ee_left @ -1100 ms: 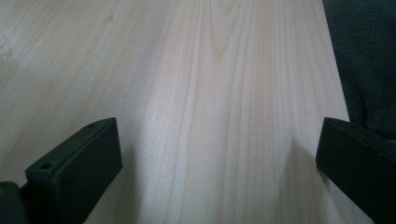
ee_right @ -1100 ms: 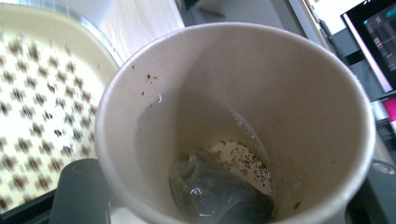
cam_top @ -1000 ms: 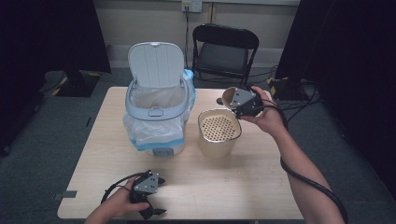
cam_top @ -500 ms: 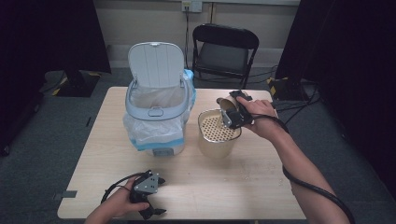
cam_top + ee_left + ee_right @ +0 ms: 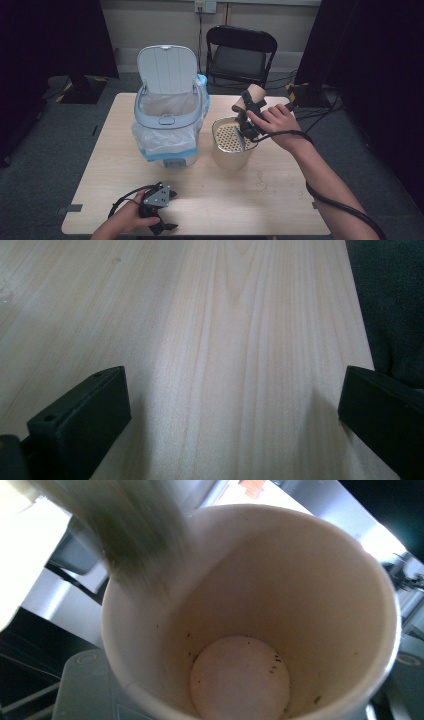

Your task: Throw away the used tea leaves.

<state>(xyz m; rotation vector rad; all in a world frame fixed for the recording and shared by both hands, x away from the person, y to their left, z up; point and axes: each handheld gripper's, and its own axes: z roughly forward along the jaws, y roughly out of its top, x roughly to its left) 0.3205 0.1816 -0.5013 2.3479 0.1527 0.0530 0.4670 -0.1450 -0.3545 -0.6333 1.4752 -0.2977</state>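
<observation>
- Left gripper [image 5: 159, 220] resting on table [image 5: 280, 200] near front edge, well in front of strainer pot [image 5: 231, 145]; jaws wide apart, empty, idle.
- Bin [image 5: 169, 125] just left of strainer pot, lid up, bag open for waste.
- Right gripper [image 5: 248, 117] clamped on paper cup [image 5: 260, 630], tipped over strainer pot, likely to dump dregs; cup nearly empty, specks inside.

A white lidded bin [image 5: 170, 117] stands left of centre on the pale wooden table [image 5: 280, 200], its lid tilted up and back and a clear liner bag spilling over its rim. Beyond the table's far edge a black folding chair [image 5: 241, 52] faces the table. Grey carpet [image 5: 45, 165] lies around.
</observation>
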